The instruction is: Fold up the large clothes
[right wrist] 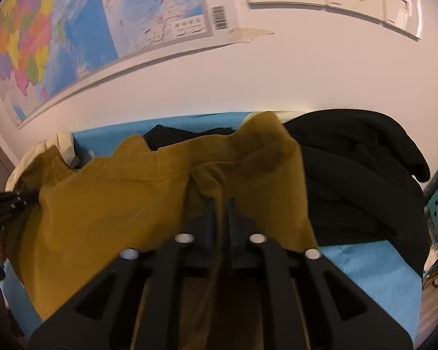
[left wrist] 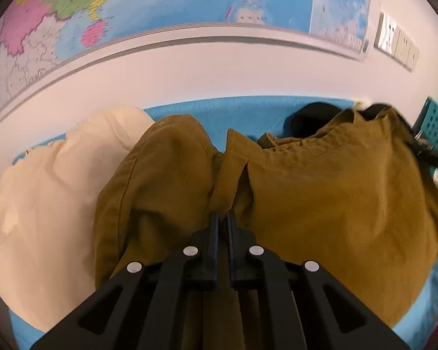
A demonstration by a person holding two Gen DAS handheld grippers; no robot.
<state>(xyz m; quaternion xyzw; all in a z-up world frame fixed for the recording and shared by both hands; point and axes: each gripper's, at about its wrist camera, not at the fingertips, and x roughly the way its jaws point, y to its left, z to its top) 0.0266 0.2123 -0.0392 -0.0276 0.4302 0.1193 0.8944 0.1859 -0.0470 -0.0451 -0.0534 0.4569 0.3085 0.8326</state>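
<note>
Left gripper [left wrist: 222, 218] is clamped on a fold of the mustard garment [left wrist: 321, 192], right gripper [right wrist: 220, 204] pinches another fold of it near the waistband edge; cream cloth [left wrist: 43, 204] sits left, black clothes [right wrist: 359, 180] right, bare blue tabletop [right wrist: 370, 274] beside the right tongs

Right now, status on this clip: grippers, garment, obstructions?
Left gripper, right gripper: both shut on mustard garment. Cream garment left, black garment right, both touching.

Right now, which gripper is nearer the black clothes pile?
Right. The right gripper, shut on the mustard garment, sits just beside the black clothes pile. The left gripper grips the same garment farther off, near the cream garment.
</note>
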